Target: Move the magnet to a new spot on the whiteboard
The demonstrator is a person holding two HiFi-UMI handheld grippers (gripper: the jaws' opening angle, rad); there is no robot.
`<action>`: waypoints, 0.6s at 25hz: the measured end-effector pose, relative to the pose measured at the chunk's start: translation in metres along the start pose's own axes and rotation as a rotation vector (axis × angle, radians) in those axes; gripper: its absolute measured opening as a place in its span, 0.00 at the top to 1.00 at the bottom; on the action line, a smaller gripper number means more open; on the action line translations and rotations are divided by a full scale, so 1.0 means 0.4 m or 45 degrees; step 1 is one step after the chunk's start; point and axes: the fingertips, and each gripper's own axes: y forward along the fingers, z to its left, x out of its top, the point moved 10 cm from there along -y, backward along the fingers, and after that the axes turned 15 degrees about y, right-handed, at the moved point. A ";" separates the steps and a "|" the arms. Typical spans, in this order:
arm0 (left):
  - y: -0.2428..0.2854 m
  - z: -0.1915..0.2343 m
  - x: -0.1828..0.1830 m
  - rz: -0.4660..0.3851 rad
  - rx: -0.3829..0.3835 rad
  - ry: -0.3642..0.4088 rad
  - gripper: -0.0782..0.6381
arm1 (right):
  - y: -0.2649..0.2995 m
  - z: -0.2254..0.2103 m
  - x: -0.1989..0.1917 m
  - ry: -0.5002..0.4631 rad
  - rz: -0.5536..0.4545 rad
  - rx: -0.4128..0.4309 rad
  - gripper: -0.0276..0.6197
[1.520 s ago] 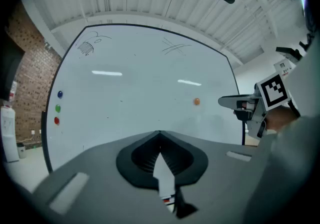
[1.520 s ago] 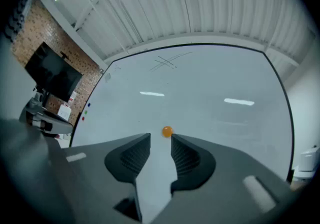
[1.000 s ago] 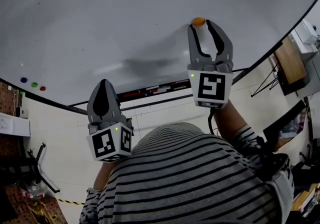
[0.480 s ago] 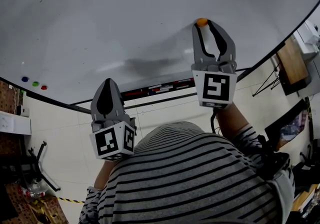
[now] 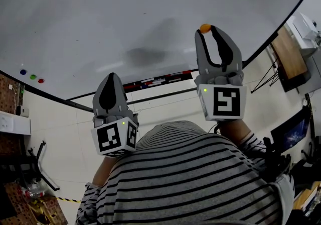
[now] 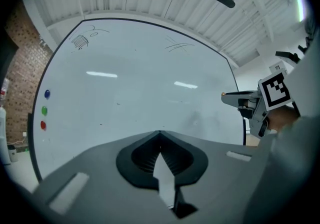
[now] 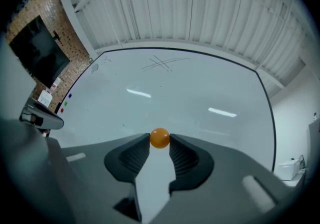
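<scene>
Both raised toward whiteboard [image 5: 125,18]: right gripper [image 5: 207,31] pinches magnet [image 7: 159,138], left gripper [image 5: 112,75] pressed together.

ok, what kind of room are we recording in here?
Likely an office or lab meeting area: a large wall whiteboard with an orange magnet and three coloured magnets on it, a marker tray beneath, and a brick wall with a dark screen beside it.

It's a workroom (big whiteboard [image 5: 100,18], brick wall [image 6: 21,83]).

shirt [image 5: 200,179]: dark-and-light stripes | left gripper [image 5: 111,76], right gripper [image 5: 206,30]: grey, black-white marker cubes [image 5: 114,138], green lights [image 5: 205,90]
</scene>
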 end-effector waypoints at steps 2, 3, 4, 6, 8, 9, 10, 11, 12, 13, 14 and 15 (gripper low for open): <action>-0.023 -0.039 0.011 -0.010 -0.011 0.009 0.87 | -0.048 -0.018 0.007 0.020 0.012 0.004 0.77; -0.036 -0.058 0.017 -0.012 -0.015 0.012 0.87 | -0.072 -0.027 0.010 0.032 0.019 0.009 0.77; -0.050 -0.078 0.023 -0.012 -0.017 0.015 0.87 | -0.096 -0.036 0.013 0.043 0.024 0.017 0.77; -0.082 -0.118 0.033 -0.013 -0.020 0.023 0.87 | -0.146 -0.052 0.017 0.065 0.033 0.038 0.77; -0.115 -0.157 0.042 -0.017 -0.019 0.027 0.87 | -0.196 -0.066 0.015 0.076 0.050 0.061 0.77; -0.131 -0.173 0.045 -0.018 -0.016 0.026 0.87 | -0.219 -0.072 0.012 0.082 0.061 0.073 0.77; -0.146 -0.189 0.048 -0.018 -0.011 0.025 0.87 | -0.240 -0.075 0.010 0.096 0.070 0.084 0.77; -0.160 -0.203 0.049 -0.015 -0.007 0.024 0.87 | -0.259 -0.076 0.008 0.114 0.079 0.095 0.77; -0.176 -0.217 0.049 -0.011 -0.008 0.028 0.87 | -0.277 -0.078 0.005 0.128 0.088 0.103 0.77; -0.191 -0.232 0.049 -0.006 -0.013 0.039 0.87 | -0.295 -0.080 0.002 0.139 0.097 0.110 0.77; -0.207 -0.247 0.049 -0.002 -0.022 0.057 0.87 | -0.310 -0.082 0.000 0.148 0.106 0.115 0.77; -0.221 -0.261 0.049 0.000 -0.033 0.078 0.87 | -0.324 -0.084 -0.002 0.154 0.115 0.120 0.77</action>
